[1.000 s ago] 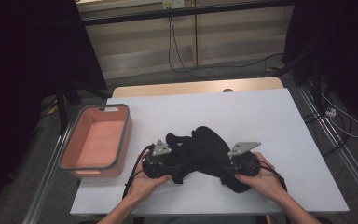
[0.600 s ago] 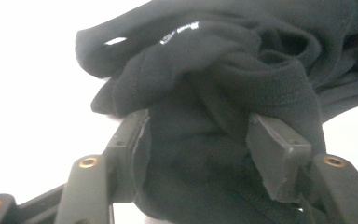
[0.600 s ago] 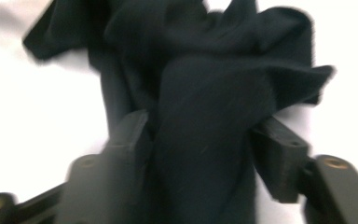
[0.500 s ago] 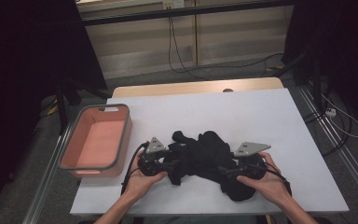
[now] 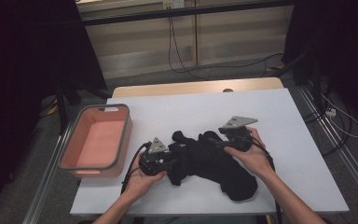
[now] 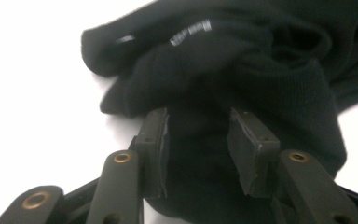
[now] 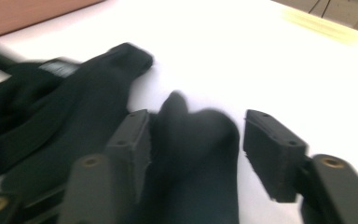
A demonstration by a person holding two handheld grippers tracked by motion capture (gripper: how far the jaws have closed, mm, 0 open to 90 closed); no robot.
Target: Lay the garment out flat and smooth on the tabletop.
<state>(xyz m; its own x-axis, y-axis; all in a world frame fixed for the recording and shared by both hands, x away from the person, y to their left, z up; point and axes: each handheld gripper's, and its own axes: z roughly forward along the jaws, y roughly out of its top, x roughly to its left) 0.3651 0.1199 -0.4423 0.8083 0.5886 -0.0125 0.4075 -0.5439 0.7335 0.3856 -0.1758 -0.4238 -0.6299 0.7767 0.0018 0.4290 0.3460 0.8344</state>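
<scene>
Black garment (image 6: 223, 70) lies between both released tools; high view adds pink bin (image 5: 95, 140)

From above, the light falls mostly on the white worktop (image 5: 289, 140), which stands out bright while the room around it sinks into near-black, and the black garment (image 5: 214, 163) shows almost no folds, only a dark mass with a soft shadow at its edge. In the left gripper view the worktop is blown out to plain white and the cloth farther off goes soft, though the pads (image 6: 154, 140) close to the lens are fairly sharp. The right gripper view is smeared by motion blur throughout, its worktop glaring white too.
</scene>
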